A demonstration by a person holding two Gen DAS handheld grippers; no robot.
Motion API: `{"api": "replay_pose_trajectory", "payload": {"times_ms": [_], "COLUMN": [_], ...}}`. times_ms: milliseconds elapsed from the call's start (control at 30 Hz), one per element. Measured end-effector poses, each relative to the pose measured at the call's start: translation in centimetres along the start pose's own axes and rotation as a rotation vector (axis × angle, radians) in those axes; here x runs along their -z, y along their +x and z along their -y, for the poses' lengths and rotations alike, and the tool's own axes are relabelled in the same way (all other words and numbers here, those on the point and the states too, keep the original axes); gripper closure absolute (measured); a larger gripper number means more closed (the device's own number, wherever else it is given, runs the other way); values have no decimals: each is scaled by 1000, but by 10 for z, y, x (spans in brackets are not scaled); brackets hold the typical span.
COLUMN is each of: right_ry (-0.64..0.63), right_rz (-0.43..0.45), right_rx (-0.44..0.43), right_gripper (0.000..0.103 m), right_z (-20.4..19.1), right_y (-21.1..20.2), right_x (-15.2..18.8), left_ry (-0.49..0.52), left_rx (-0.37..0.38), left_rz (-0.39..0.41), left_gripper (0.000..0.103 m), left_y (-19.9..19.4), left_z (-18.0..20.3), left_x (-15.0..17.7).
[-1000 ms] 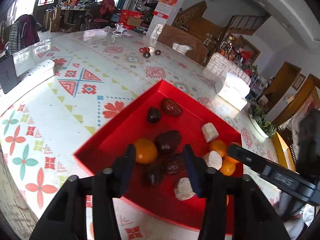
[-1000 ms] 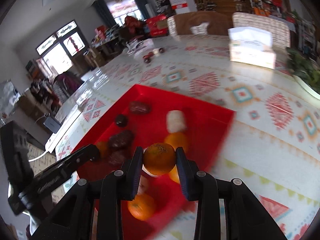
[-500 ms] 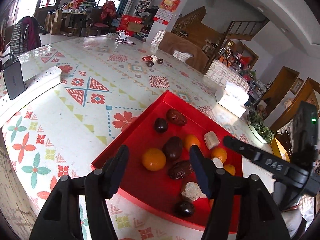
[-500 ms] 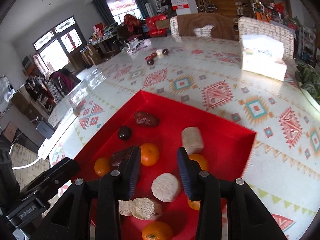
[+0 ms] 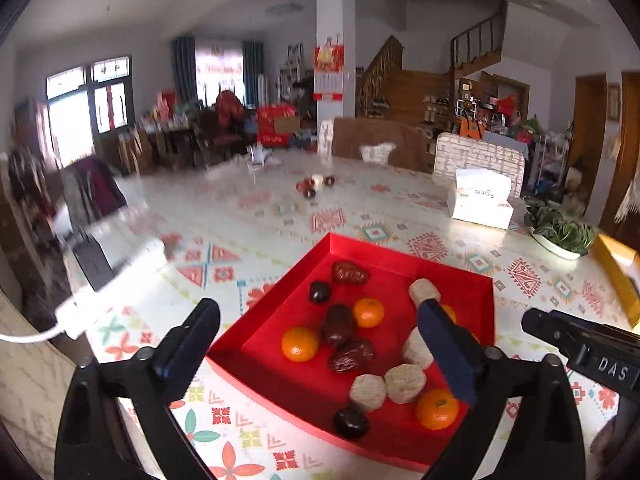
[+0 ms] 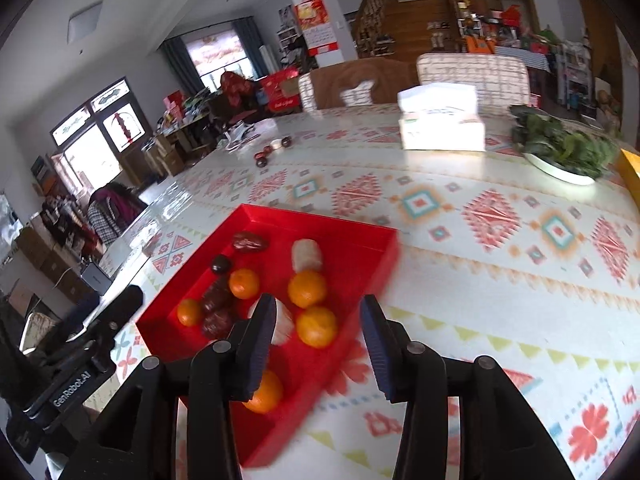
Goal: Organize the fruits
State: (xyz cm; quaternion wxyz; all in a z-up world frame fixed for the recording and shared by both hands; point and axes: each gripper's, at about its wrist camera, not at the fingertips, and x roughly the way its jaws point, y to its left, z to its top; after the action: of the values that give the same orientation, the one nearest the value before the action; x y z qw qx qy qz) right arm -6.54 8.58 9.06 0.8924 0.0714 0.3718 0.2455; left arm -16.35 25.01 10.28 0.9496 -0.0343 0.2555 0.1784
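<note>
Both grippers hang above the bench point(image 5: 400, 216) with nothing held. The left gripper point(image 5: 318, 330) is spread wide over the red tray point(image 5: 400, 266); the right gripper point(image 6: 318, 324) is spread too, over the tray's edge. In the tray: oranges point(image 5: 300, 344), dark dates point(image 5: 351, 356), pale round cakes point(image 5: 405, 377), perhaps biscuits. A tissue box point(image 5: 480, 204) sits at two o'clock.

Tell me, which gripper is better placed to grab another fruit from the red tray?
Probably the left gripper: its open jaws frame the oranges and dates inside the red tray. The right gripper, also open and empty, points past the tray's edge toward the tablecloth.
</note>
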Motion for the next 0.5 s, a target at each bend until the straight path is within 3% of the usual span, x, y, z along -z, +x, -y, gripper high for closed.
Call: {"api": "replay_pose_trajectory", "payload": {"times_ms": [500], "right_ry": [1], "right_rz": [46], "right_rx": [87], "right_gripper": [48], "right_z": [54], "right_y": [-54], "right_x": [38], "left_ry": [96], "left_rx": [82], "left_rz": [-69], "left_gripper": [3], "left_y": [-20], "left_z": [76], "left_x": [9]}}
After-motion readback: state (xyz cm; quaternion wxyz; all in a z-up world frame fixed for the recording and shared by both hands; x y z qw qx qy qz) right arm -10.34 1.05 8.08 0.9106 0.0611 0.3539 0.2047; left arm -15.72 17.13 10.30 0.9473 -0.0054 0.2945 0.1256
